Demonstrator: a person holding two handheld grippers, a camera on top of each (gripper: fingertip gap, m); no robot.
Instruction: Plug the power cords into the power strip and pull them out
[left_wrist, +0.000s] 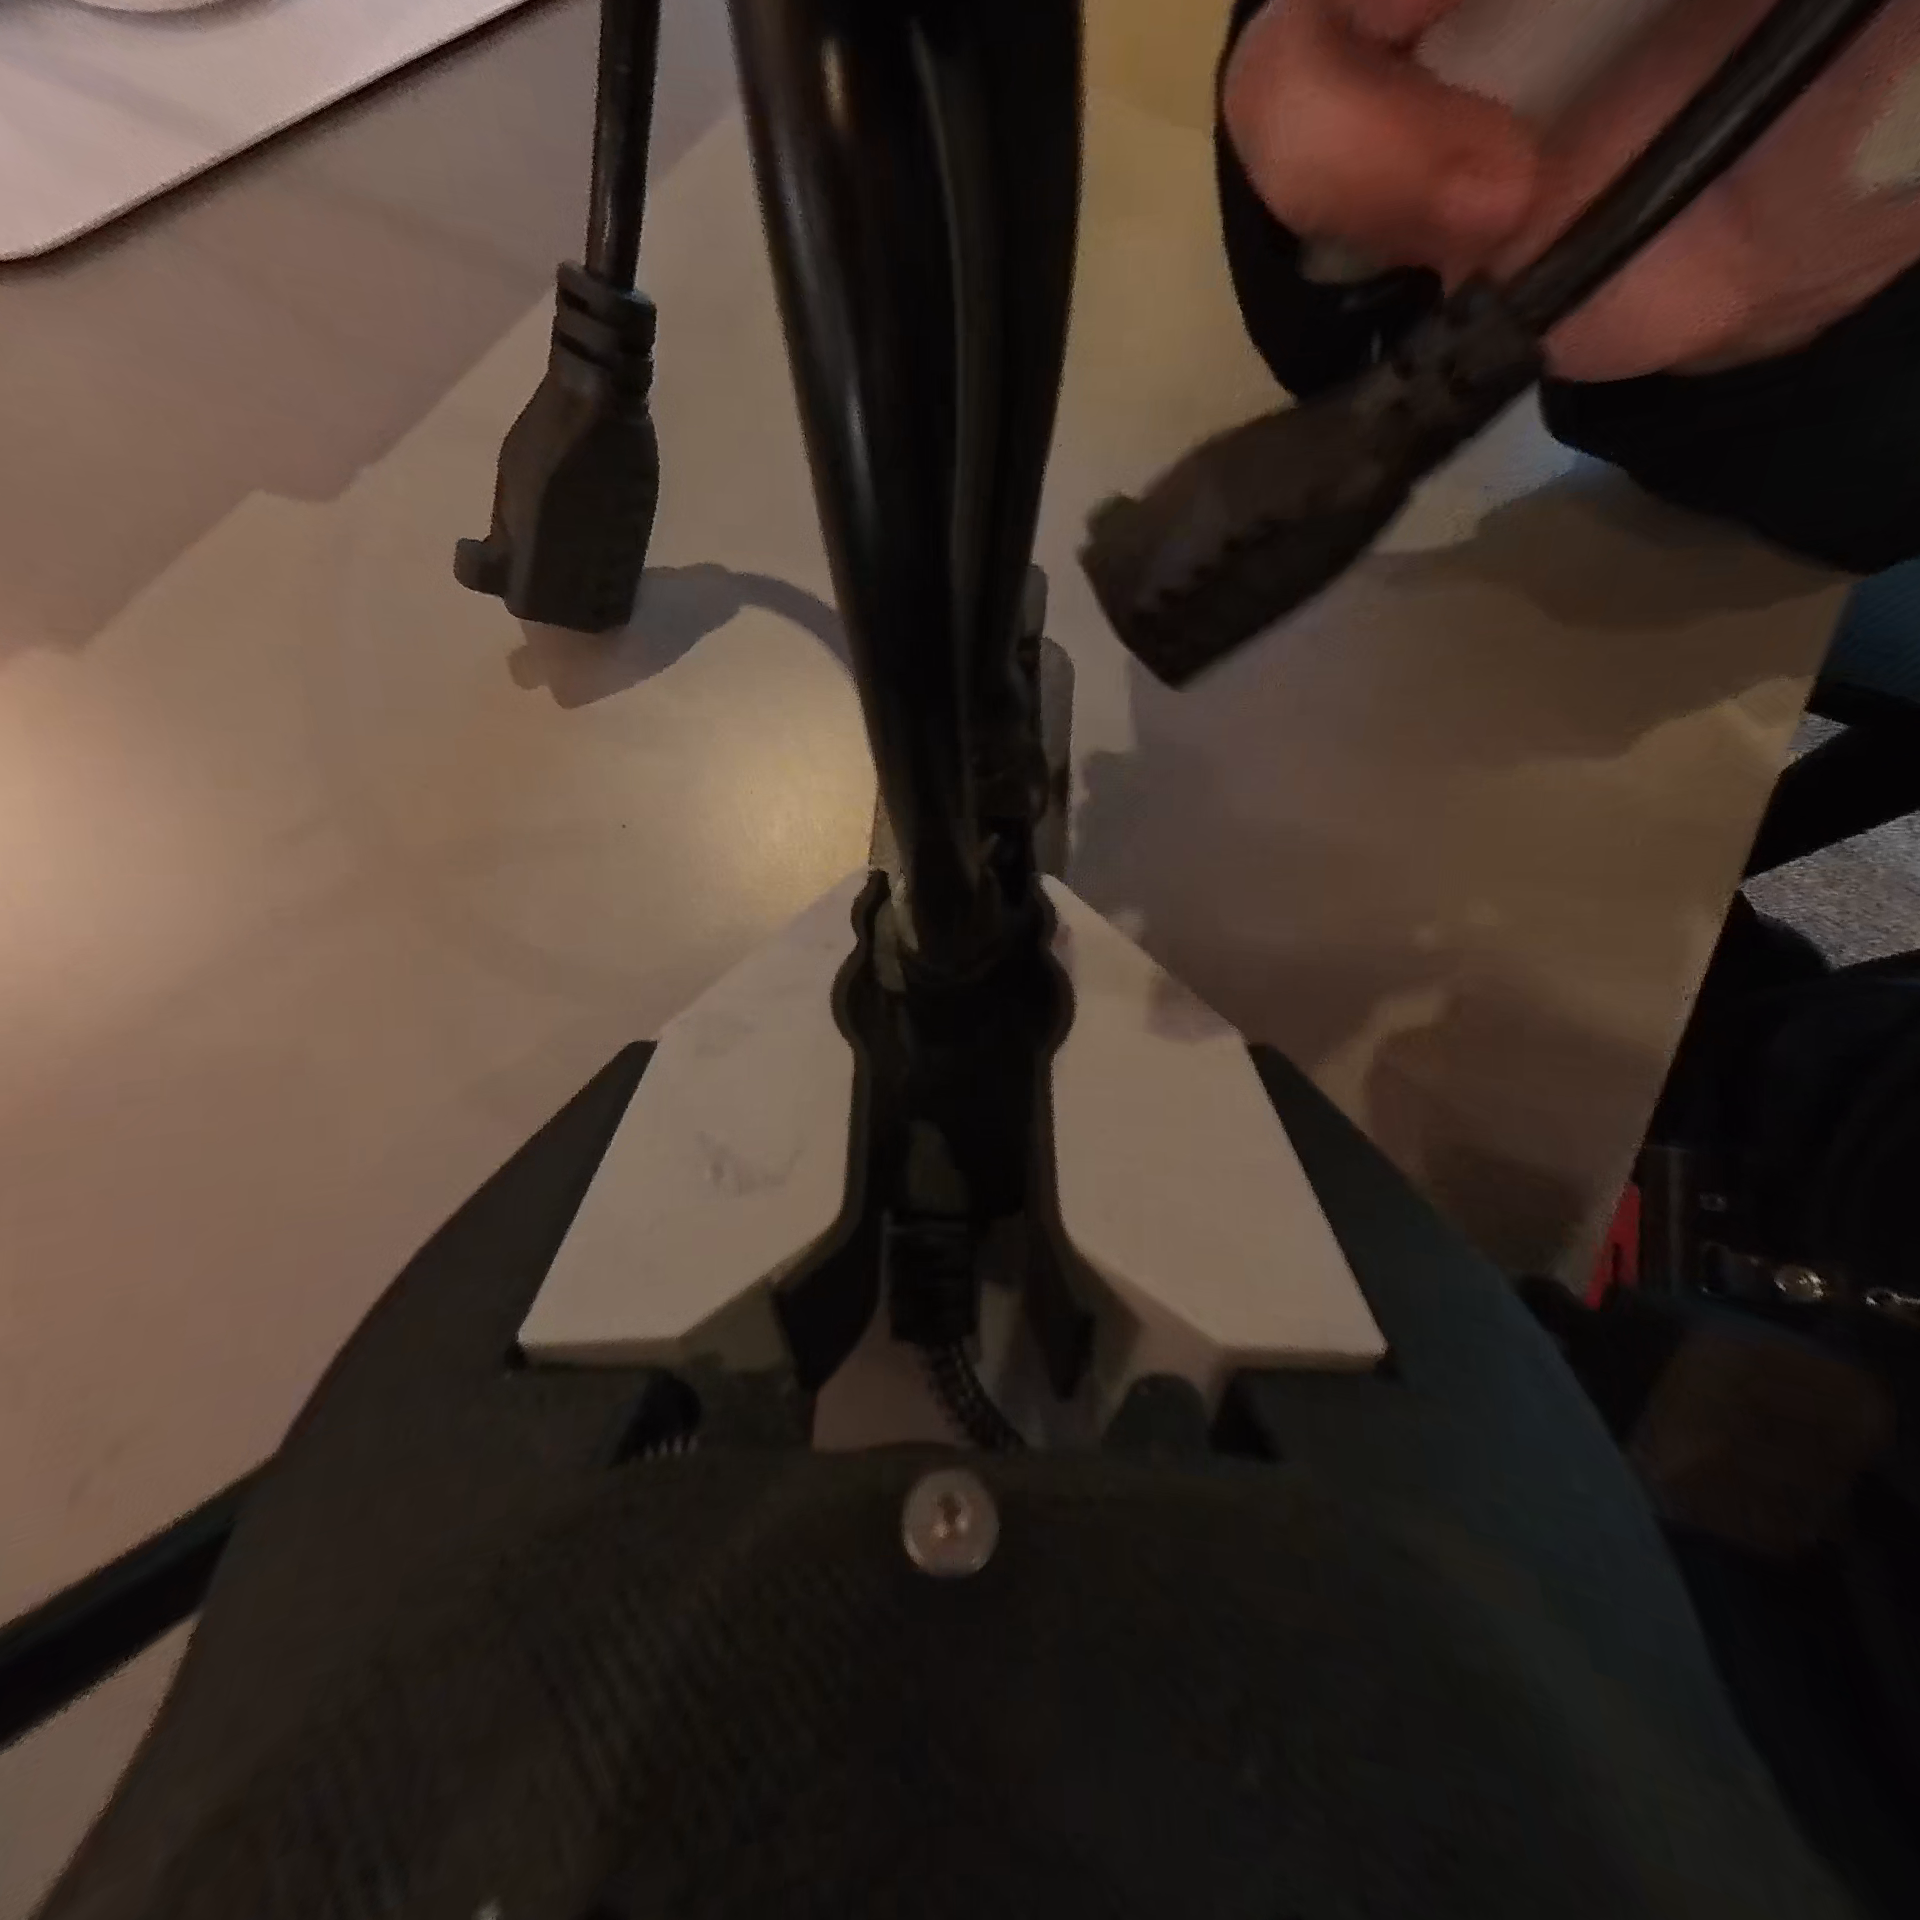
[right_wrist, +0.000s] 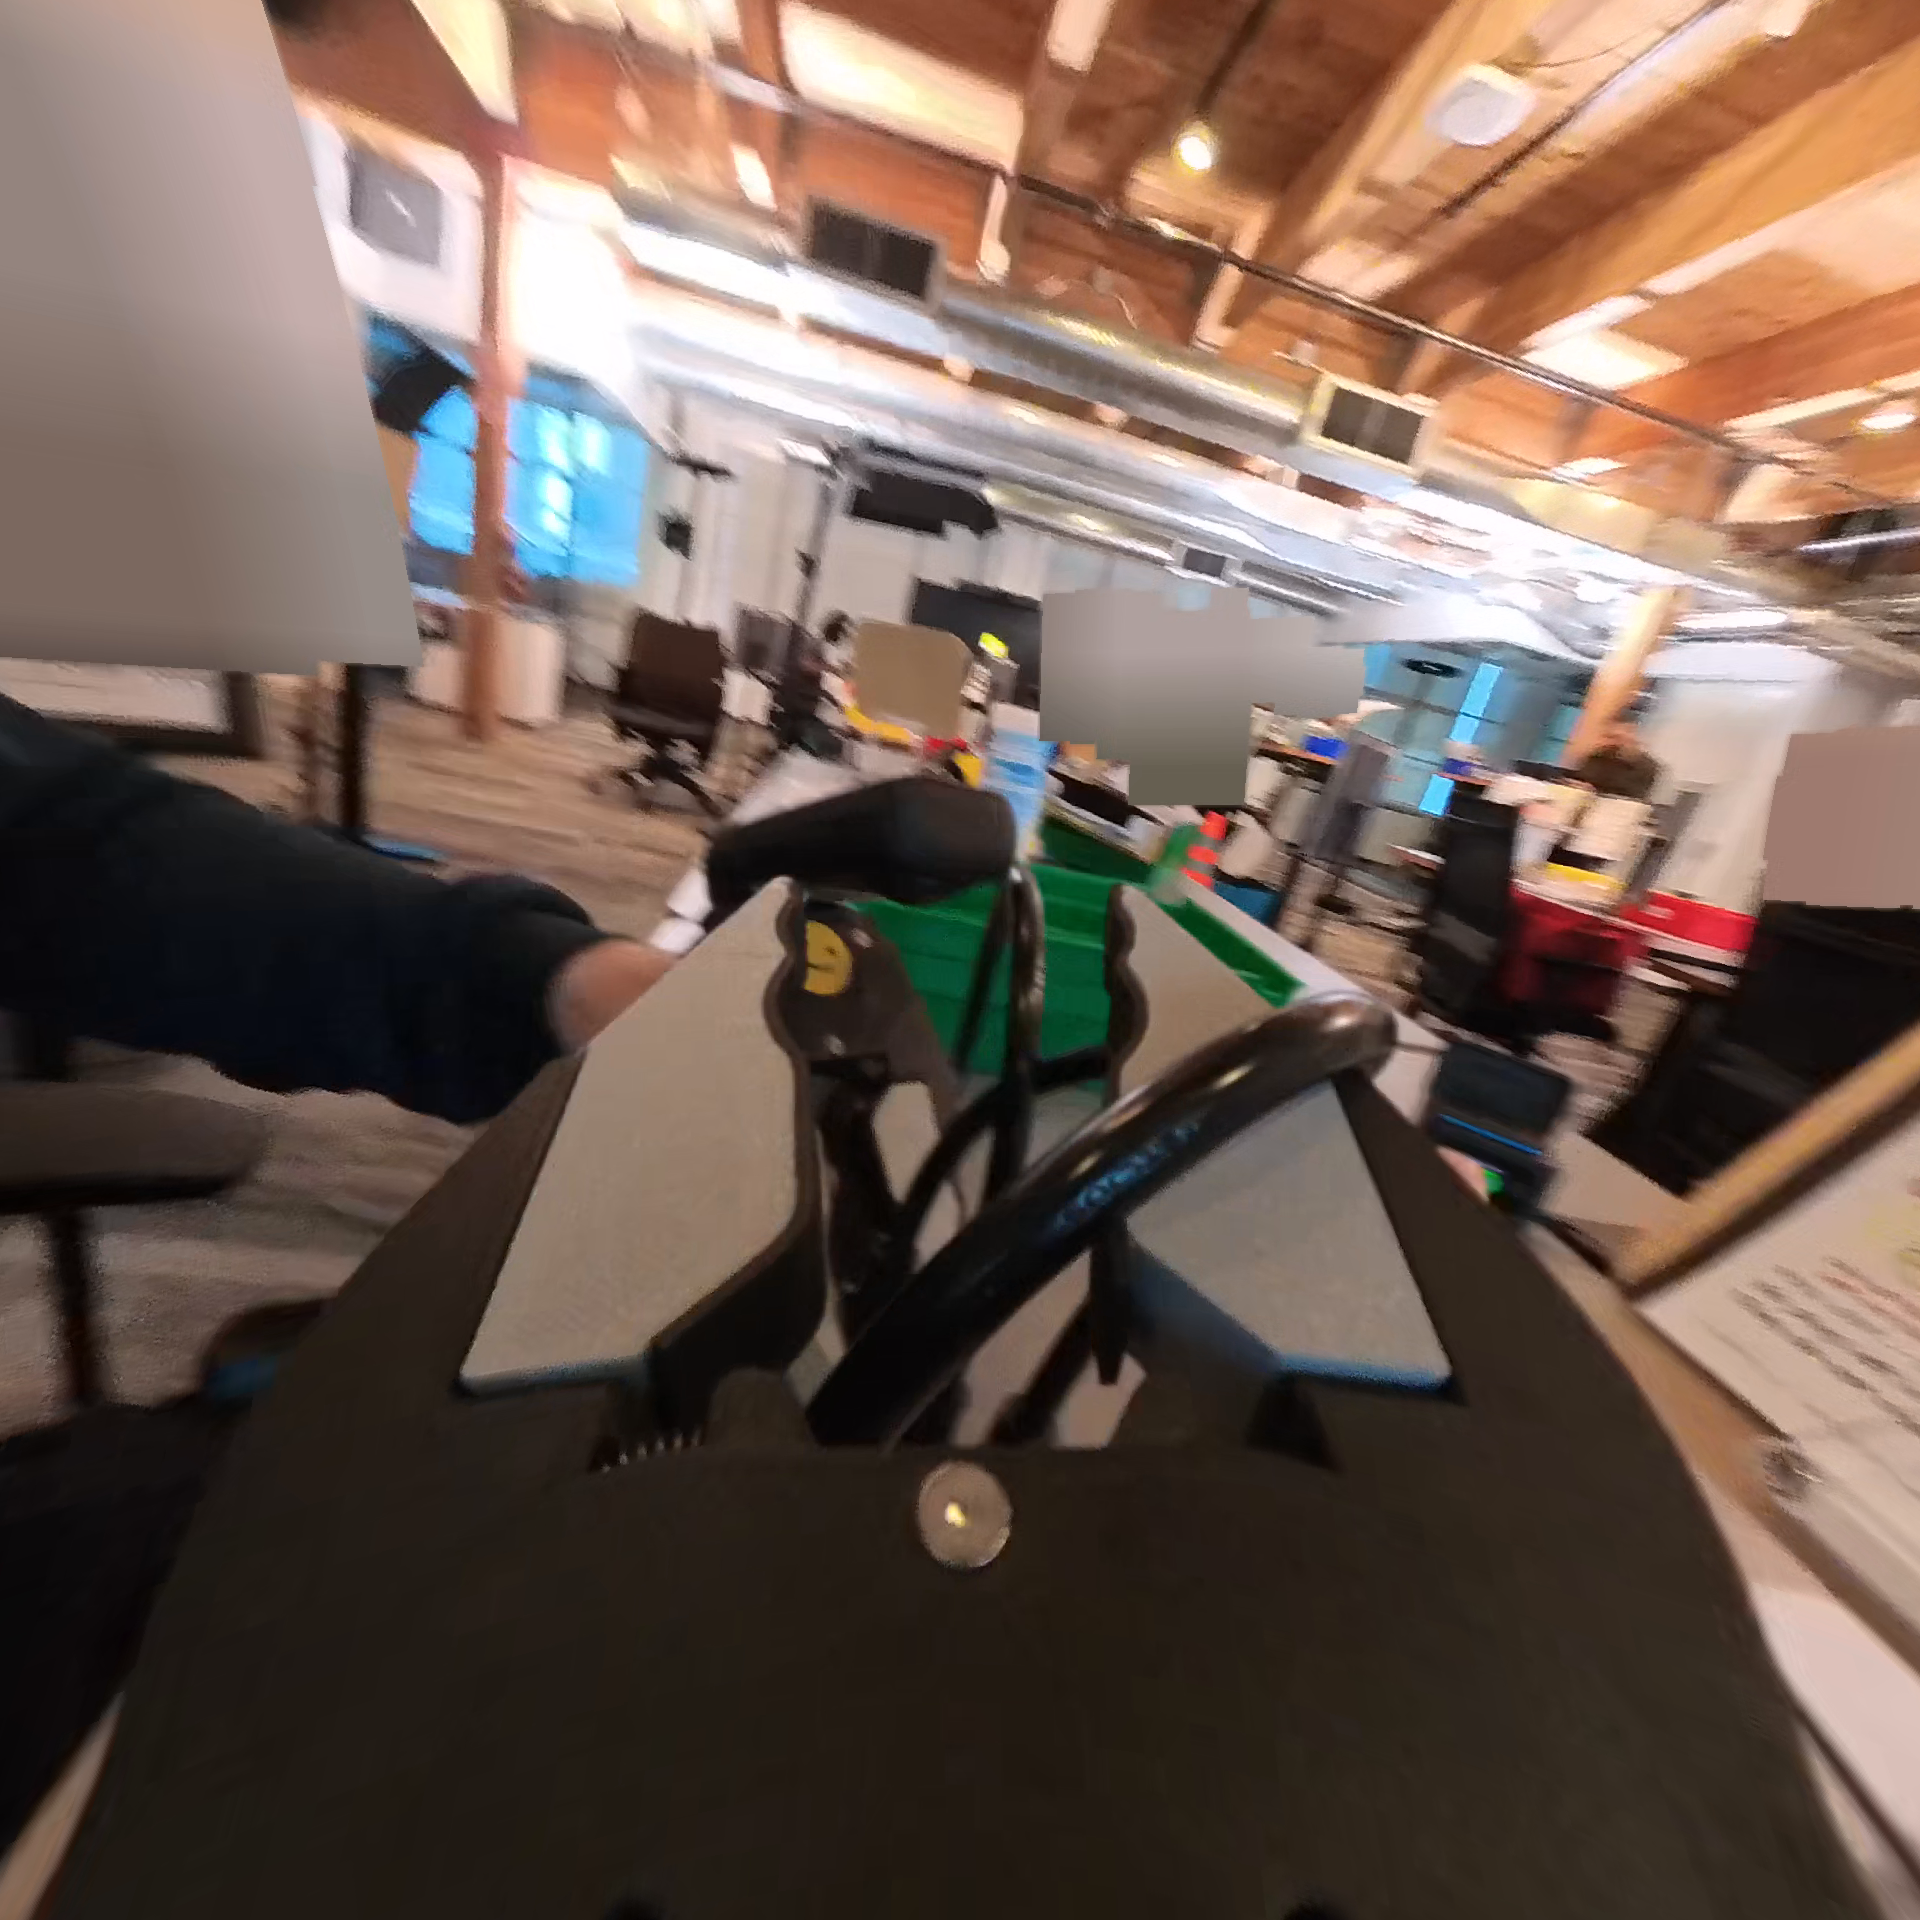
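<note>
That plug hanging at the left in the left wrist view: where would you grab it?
Probably the plug by its flat-sided, widening body, below the ribbed collar. It hangs tip-down from its cord over the table, so come in level from the side, fingers across its width.

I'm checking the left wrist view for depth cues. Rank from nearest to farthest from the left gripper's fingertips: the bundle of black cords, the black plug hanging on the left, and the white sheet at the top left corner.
1. Bundle of black cords: centre, clamped between the left gripper fingers.
2. Black plug: ahead, to the left, over the table.
3. White sheet: top left corner, farthest.
</note>
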